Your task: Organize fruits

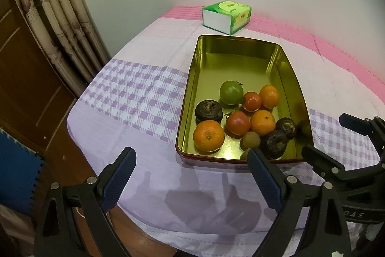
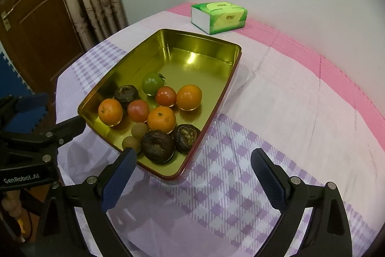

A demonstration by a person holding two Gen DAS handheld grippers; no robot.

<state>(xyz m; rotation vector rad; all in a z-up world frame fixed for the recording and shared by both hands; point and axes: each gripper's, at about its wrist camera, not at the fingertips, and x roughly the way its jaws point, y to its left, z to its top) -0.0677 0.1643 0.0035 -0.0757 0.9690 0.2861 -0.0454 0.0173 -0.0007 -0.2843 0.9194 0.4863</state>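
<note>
A gold metal tin [image 1: 240, 40] [image 2: 199, 36] stands on the table and holds the fruit in its near half: three oranges [image 1: 208, 135] [image 2: 161, 119], two red tomatoes [image 1: 237, 122] [image 2: 165, 96], a green tomato [image 1: 231, 92] [image 2: 152, 83], three dark wrinkled fruits [image 1: 208, 110] [image 2: 157, 146] and two small brown ones [image 1: 251, 140] [image 2: 139, 129]. My left gripper [image 1: 192, 177] is open and empty, just short of the tin's near edge. My right gripper [image 2: 193, 177] is open and empty over the cloth by the tin's near right corner; it also shows in the left wrist view [image 1: 334, 136].
A green tissue box [image 1: 226, 16] [image 2: 219, 16] sits behind the tin near the wall. The table wears a lilac checked cloth [image 1: 134, 93] [image 2: 240, 160] over a pink mat [image 2: 336, 64]. Curtains [image 1: 60, 16] and a wooden door [image 2: 36, 28] stand at the left.
</note>
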